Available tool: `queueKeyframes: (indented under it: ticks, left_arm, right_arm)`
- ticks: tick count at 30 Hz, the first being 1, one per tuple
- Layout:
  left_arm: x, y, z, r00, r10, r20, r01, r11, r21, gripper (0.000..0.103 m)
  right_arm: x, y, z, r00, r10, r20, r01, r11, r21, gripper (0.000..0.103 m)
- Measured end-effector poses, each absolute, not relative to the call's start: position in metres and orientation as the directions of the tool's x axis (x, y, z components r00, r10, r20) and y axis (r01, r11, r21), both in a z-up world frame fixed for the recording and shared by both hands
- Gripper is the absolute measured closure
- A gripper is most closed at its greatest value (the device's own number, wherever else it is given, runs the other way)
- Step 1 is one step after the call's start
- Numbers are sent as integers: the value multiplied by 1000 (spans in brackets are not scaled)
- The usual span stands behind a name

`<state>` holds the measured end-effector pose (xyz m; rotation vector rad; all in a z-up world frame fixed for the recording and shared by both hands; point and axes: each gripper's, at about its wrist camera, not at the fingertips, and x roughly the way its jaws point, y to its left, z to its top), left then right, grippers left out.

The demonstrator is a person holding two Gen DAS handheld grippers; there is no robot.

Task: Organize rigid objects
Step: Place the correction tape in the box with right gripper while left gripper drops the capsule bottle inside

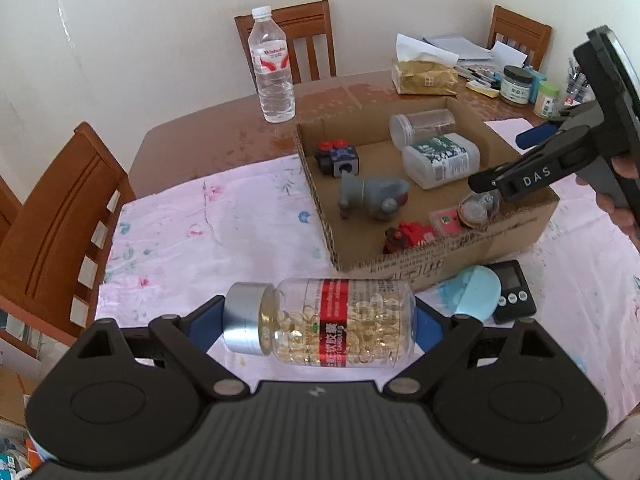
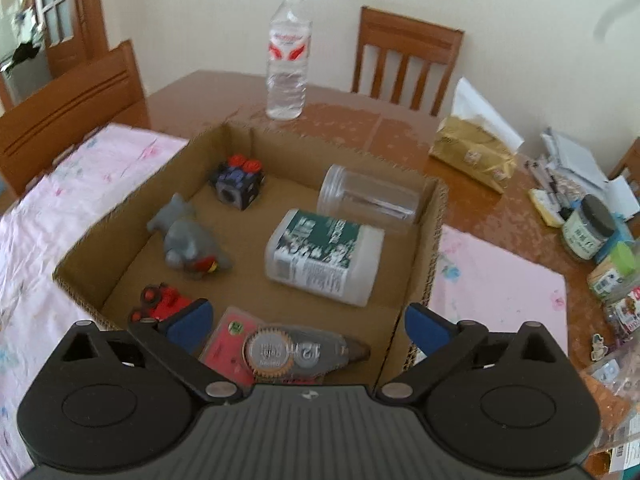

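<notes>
Left wrist view shows my left gripper [image 1: 320, 322] clamped end to end on the capsule bottle [image 1: 338, 322], one pad on the silver cap, the other on the base, held sideways above the pink cloth [image 1: 200, 224], just short of the cardboard box [image 1: 440, 268]. My right gripper [image 2: 306, 326] stands released over the near right corner of the box, its jaws wide apart above the correction tape [image 2: 296, 350], which rests on the red card [image 2: 226, 344]. Next step, as I judge it: carry the bottle over the near wall with clearance, set it on the bare floor between the grey toy [image 1: 374, 196] and the labelled jar [image 1: 440, 160], then release. Risk: an end grip lets a round bottle pivot, so keep it level.
</notes>
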<state>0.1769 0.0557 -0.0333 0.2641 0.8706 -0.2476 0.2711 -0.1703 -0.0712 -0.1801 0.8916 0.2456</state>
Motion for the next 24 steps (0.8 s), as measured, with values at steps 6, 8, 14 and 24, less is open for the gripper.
queueKeyframes:
  ticks: [6, 8, 14, 24]
  left_arm:
    - [201, 40, -23, 634, -133, -762, 368, 918, 146, 10]
    - [212, 32, -18, 642, -153, -751, 389, 910, 147, 10]
    - [255, -1, -11, 661, -215, -719, 456, 876, 157, 10]
    - [310, -42, -35, 667, -249, -702, 498, 850, 172, 9]
  right_arm:
    - [260, -173, -64, 591, 79, -803, -224, 972, -70, 0]
    - [252, -174, -61, 585, 68, -808, -206, 976, -67, 0]
    - [228, -181, -52, 592, 47, -805, -161, 985, -60, 0]
    - [213, -196, -42, 610, 23, -792, -100, 994, -48, 0]
